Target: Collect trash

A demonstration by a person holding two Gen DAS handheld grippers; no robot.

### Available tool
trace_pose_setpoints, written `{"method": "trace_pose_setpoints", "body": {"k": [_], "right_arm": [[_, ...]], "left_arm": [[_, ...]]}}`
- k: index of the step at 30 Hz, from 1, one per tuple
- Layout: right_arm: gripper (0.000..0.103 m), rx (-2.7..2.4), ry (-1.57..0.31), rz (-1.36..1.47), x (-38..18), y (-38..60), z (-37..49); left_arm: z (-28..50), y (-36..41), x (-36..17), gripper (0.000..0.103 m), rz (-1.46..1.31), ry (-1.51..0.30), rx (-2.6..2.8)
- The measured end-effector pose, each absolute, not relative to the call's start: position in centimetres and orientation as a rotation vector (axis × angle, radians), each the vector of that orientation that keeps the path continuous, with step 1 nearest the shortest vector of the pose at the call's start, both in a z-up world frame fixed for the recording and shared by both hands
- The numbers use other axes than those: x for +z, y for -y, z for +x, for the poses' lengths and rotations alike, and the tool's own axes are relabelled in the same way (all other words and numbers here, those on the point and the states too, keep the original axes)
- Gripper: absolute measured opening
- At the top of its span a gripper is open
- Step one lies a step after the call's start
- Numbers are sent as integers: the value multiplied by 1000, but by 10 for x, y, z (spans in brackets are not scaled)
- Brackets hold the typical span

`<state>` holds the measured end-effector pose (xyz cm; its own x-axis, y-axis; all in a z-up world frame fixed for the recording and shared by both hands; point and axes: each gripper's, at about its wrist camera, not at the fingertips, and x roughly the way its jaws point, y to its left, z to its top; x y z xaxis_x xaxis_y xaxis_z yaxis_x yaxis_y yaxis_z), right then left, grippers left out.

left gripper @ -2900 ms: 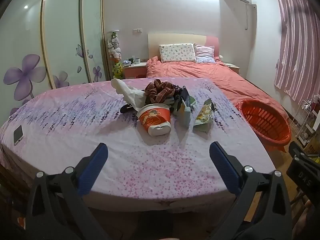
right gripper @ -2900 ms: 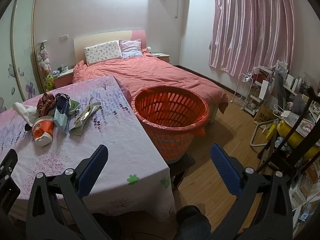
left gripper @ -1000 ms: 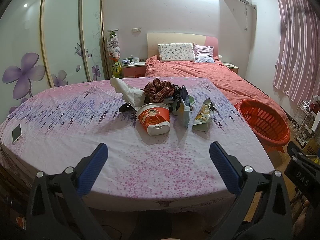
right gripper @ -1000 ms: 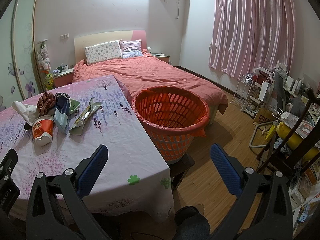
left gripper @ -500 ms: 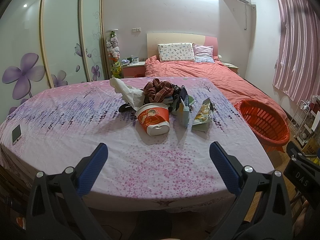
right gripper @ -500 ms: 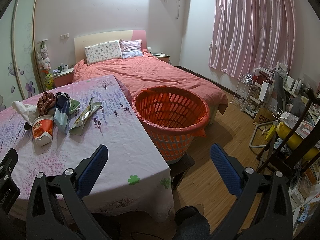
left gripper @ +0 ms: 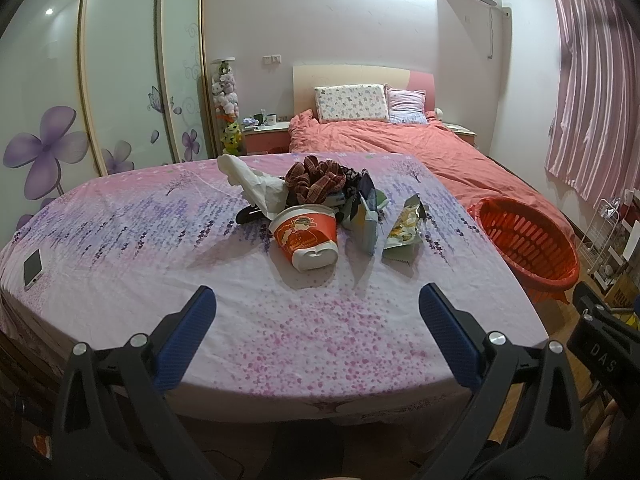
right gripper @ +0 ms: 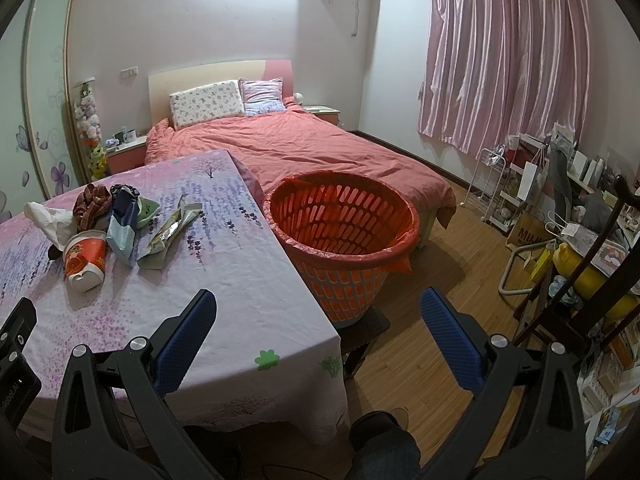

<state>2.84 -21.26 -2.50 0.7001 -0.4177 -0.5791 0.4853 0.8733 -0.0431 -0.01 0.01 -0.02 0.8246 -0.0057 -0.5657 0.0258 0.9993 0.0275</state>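
Left gripper (left gripper: 316, 320): spread wide, empty, above near counter (left gripper: 120, 248) edge.
Right gripper (right gripper: 318, 320): spread wide, empty, over counter corner.
Trash pile (left gripper: 332, 208): mid-counter, well beyond both.
Orange basket (right gripper: 344, 220): beside counter, on floor.

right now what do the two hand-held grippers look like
Both match: the left hand-held gripper and right hand-held gripper have black angular frames with silver bolts, and two fingers tipped with textured blue pads. No cables are visible.

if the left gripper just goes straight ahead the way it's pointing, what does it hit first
Probably the red paper cup, lying on its side on the table; the left gripper is open, with bare cloth before the cup.
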Motion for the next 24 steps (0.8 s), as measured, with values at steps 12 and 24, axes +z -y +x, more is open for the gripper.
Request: {"method": "trace_pose_setpoints", "body": {"k": [12,24], "right_arm": [[101,-506,-624,118,-29,214,32],[101,-355,-675,117,-47,209,75]], "left_arm": [[7,-1,-6,99,24,-618,-15],[54,-50,-26,99,-78,-682,-27]]}}
